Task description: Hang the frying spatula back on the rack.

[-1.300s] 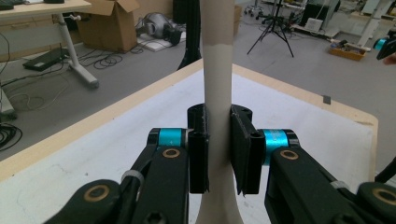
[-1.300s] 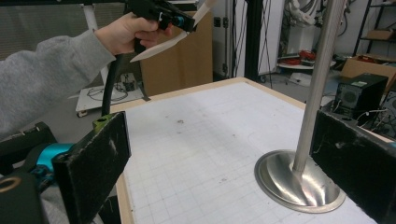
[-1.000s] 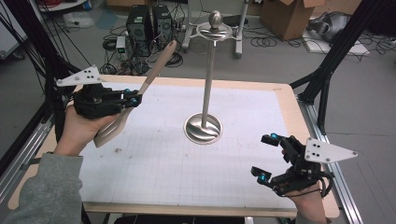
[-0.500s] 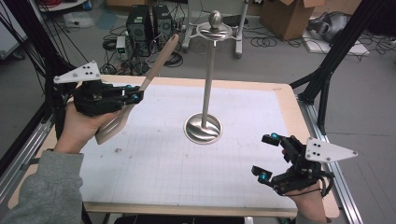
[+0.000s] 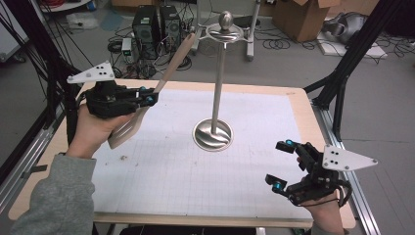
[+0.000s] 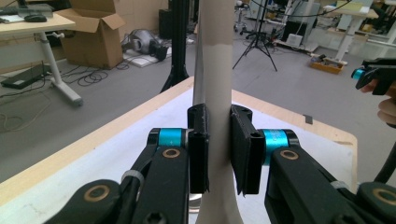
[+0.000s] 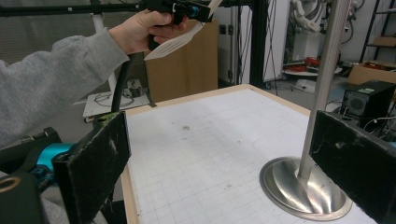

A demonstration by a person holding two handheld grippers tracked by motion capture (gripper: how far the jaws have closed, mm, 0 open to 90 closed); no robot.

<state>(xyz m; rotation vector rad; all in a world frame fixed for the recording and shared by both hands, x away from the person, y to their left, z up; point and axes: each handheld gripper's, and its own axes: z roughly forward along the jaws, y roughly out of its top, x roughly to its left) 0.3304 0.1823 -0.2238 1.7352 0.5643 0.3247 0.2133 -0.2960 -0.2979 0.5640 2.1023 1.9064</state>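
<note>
Spatula (image 5: 147,98), a pale wooden slotted one, is up in the air to the left of the metal stand (image 5: 214,133), well apart from it. The left tool (image 5: 149,96) is clamped on its handle just above the blade; in the left gripper view the two black jaws press the pale handle (image 6: 215,93) from both sides. The blade hangs down and toward the person, over the left part of the white gridded mat (image 5: 195,156) that covers the tabletop (image 5: 303,98), while the handle slants up and away, its end reaching toward the height of the stand's top ring. Compared with a second ago, the left hand (image 5: 90,132) has lifted the spatula a little higher and carried it slightly toward the stand; the tilt looks much the same.

The stand is upright on its round dished base near the middle of the mat, a thin pole topped by a ring and a ball.

The right tool (image 5: 282,164) is to the right of the stand and nearer the person, low over the mat's right edge. Its jaws stand wide apart with nothing between them; in the right gripper view they frame the stand's base (image 7: 303,189) and pole. It has not shifted since the earlier moments.
</note>
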